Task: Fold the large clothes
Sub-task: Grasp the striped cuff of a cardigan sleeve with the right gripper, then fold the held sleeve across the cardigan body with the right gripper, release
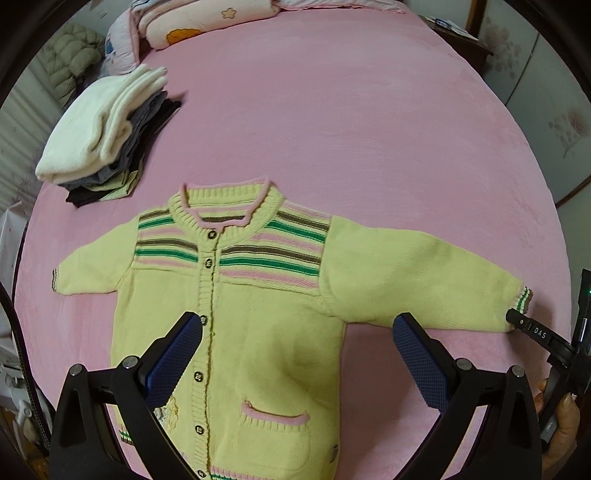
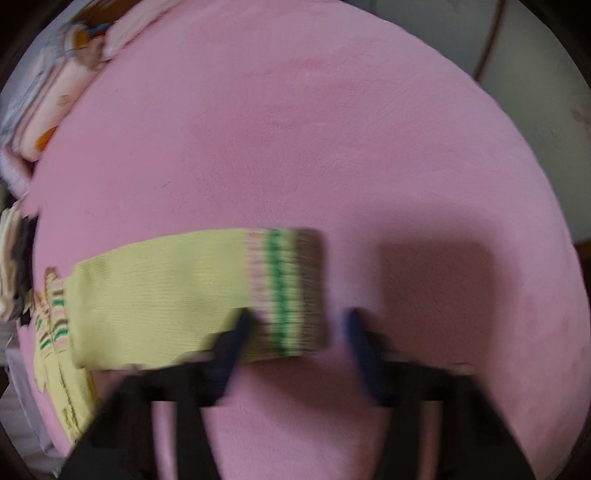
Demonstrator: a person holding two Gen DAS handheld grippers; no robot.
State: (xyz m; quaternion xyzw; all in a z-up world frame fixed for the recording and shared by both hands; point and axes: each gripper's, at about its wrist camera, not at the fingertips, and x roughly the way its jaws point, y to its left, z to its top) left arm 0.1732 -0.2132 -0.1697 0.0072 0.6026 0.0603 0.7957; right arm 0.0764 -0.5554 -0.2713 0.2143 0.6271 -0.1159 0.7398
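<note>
A yellow knit cardigan (image 1: 258,317) with pink, green and brown stripes lies face up and buttoned on the pink bed (image 1: 351,129), both sleeves spread out. My left gripper (image 1: 295,332) is open and empty, hovering above the cardigan's body. My right gripper (image 2: 297,321) is open at the striped cuff (image 2: 291,288) of the right sleeve (image 2: 159,295), its fingers either side of the cuff's near edge; this view is blurred. The right gripper's tip (image 1: 517,317) also shows in the left wrist view beside that cuff (image 1: 522,297).
A stack of folded clothes (image 1: 107,133), white on top, sits at the bed's back left. Pillows and bedding (image 1: 177,22) lie at the head of the bed. A nightstand (image 1: 461,40) stands at the back right.
</note>
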